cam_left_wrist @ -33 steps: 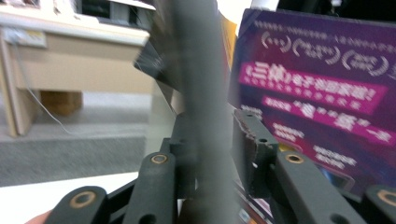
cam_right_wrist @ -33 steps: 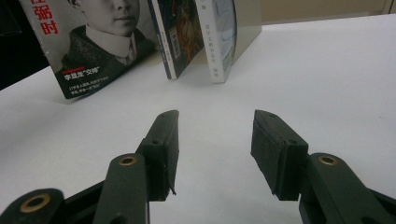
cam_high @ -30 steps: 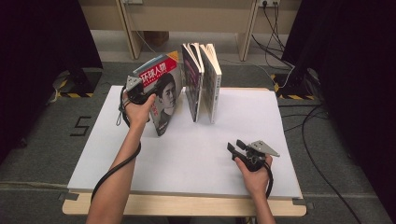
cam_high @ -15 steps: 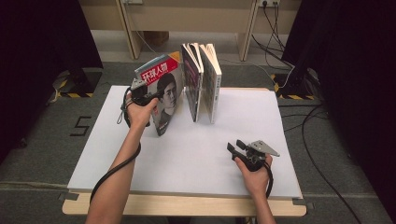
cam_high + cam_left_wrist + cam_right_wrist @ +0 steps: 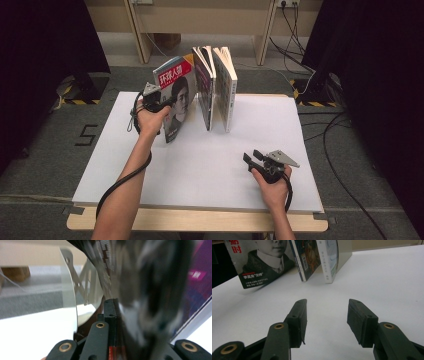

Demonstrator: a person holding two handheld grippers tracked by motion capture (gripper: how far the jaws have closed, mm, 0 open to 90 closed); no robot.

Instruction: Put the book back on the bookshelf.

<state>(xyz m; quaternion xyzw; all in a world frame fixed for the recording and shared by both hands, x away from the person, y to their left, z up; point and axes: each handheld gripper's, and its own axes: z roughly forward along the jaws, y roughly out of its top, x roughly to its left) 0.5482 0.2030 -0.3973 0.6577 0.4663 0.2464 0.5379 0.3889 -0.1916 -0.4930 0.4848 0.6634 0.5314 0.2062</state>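
A magazine (image 5: 177,95) with a red header and a portrait cover leans tilted at the left of two upright books (image 5: 205,87), (image 5: 227,85). My left gripper (image 5: 166,103) is shut on the magazine's left edge. Up close, the left gripper view shows the magazine (image 5: 150,302) as a blur against the left gripper (image 5: 112,315). My right gripper (image 5: 252,157) rests open near the table's front right, with nothing between its fingers. Ahead of the open right gripper (image 5: 327,312) stand the magazine (image 5: 262,262) and the books (image 5: 308,257).
The white table (image 5: 210,165) has wide free room between the books and its front edge. A metal bookend (image 5: 68,290) stands behind the magazine. Cables (image 5: 330,145) and table legs lie on the floor beyond the far and right edges.
The magazine in my left gripper has shifted its tilt only slightly. The right gripper has stayed where it was.
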